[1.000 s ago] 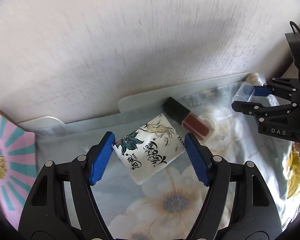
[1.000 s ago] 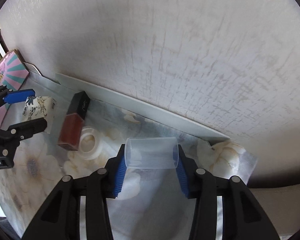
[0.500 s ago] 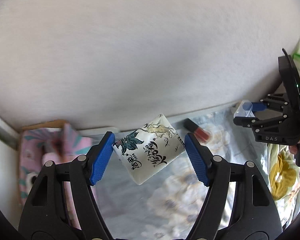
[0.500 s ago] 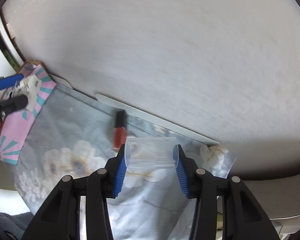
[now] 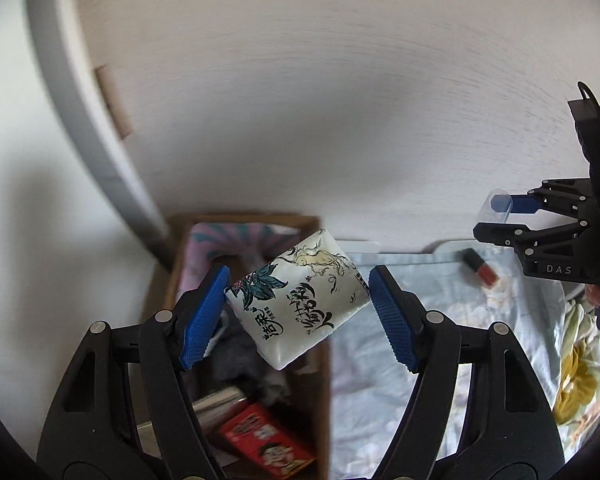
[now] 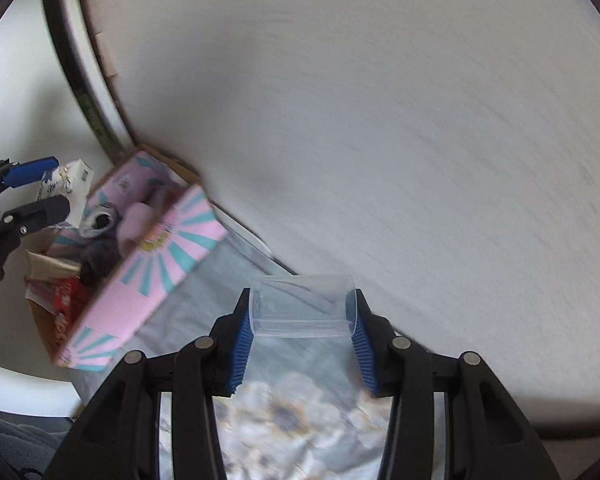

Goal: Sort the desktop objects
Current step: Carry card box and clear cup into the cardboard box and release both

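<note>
Above the open brown cardboard box, the left hand-held gripper clamps a white printed tissue pack, diagonal; the right hand-held gripper, farther off, grips a clear plastic tube.

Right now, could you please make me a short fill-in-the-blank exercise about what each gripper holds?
1. The left gripper holds a white ____ printed with ink drawings.
2. The right gripper holds a ____ plastic cup.
3. The pink-sided cardboard box contains a ____ packet.

Missing words: tissue pack; clear; red
</note>
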`<state>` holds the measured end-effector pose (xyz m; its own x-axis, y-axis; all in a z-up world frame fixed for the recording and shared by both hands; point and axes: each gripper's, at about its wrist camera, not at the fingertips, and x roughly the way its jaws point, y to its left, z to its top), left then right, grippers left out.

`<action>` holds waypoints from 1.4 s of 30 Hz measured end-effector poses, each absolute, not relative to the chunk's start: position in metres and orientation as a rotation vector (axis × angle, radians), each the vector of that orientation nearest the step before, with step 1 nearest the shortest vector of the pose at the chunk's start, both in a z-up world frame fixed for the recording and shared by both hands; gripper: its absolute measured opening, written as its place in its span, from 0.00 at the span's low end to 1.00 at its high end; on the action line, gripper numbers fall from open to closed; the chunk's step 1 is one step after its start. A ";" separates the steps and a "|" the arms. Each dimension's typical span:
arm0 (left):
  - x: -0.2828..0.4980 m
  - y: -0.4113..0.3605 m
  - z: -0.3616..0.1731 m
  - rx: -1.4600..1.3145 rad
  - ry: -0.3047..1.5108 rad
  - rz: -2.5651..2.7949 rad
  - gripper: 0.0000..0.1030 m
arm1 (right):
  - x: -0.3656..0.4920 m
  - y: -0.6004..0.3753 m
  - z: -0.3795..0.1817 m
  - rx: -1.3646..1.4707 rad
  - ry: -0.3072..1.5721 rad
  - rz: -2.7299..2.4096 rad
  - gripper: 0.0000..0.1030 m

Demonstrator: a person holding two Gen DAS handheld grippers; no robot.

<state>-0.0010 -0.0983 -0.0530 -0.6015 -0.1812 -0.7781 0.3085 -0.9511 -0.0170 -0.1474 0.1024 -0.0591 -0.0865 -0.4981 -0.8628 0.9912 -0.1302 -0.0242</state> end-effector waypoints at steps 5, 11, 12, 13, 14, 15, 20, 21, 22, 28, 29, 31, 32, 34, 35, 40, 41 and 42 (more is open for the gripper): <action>0.038 -0.143 -0.055 1.215 0.266 -2.497 0.68 | -0.095 0.055 -0.063 0.808 0.815 -1.436 0.40; 0.074 -0.180 -0.073 1.228 0.354 -2.396 0.68 | -0.036 0.017 -0.078 0.780 0.847 -1.308 0.40; 0.078 -0.181 -0.075 1.232 0.364 -2.391 0.68 | -0.025 0.009 -0.085 0.777 0.857 -1.285 0.40; 0.082 -0.184 -0.079 1.239 0.377 -2.386 0.68 | -0.015 0.005 -0.089 0.776 0.865 -1.264 0.40; 0.086 -0.186 -0.082 1.249 0.393 -2.385 0.68 | -0.007 -0.002 -0.095 0.777 0.871 -1.250 0.40; 0.088 -0.191 -0.087 1.258 0.408 -2.389 0.68 | 0.002 -0.006 -0.100 0.778 0.879 -1.229 0.40; 0.094 -0.188 -0.097 1.281 0.384 -2.404 0.68 | 0.037 -0.027 -0.125 0.778 0.923 -1.160 0.40; 0.094 -0.185 -0.096 1.286 0.375 -2.407 0.68 | 0.039 -0.028 -0.126 0.780 0.926 -1.153 0.40; 0.093 -0.185 -0.097 1.293 0.370 -2.410 0.68 | 0.042 -0.031 -0.127 0.784 0.929 -1.145 0.40; 0.085 -0.178 -0.100 1.332 0.323 -2.463 0.74 | 0.053 -0.044 -0.135 0.817 0.917 -1.125 0.40; 0.083 -0.176 -0.100 1.331 0.318 -2.470 0.89 | 0.052 -0.047 -0.136 0.842 0.909 -1.124 0.40; 0.080 -0.170 -0.098 1.323 0.243 -2.478 1.00 | 0.050 -0.052 -0.138 0.893 0.892 -1.120 0.41; 0.078 -0.167 -0.098 1.321 0.184 -2.466 1.00 | 0.046 -0.053 -0.138 0.929 0.865 -1.113 0.48; 0.075 -0.164 -0.099 1.340 0.122 -2.449 1.00 | 0.038 -0.052 -0.137 0.976 0.806 -1.141 0.65; 0.073 -0.163 -0.101 1.355 0.101 -2.445 1.00 | 0.033 -0.050 -0.134 0.981 0.773 -1.159 0.80; 0.070 -0.166 -0.098 1.365 0.164 -2.493 1.00 | 0.008 -0.043 -0.128 1.015 0.632 -1.220 1.00; 0.070 -0.167 -0.097 1.364 0.173 -2.498 1.00 | 0.002 -0.040 -0.128 1.022 0.620 -1.233 1.00; 0.068 -0.168 -0.097 1.364 0.187 -2.504 1.00 | -0.001 -0.039 -0.128 1.024 0.616 -1.243 1.00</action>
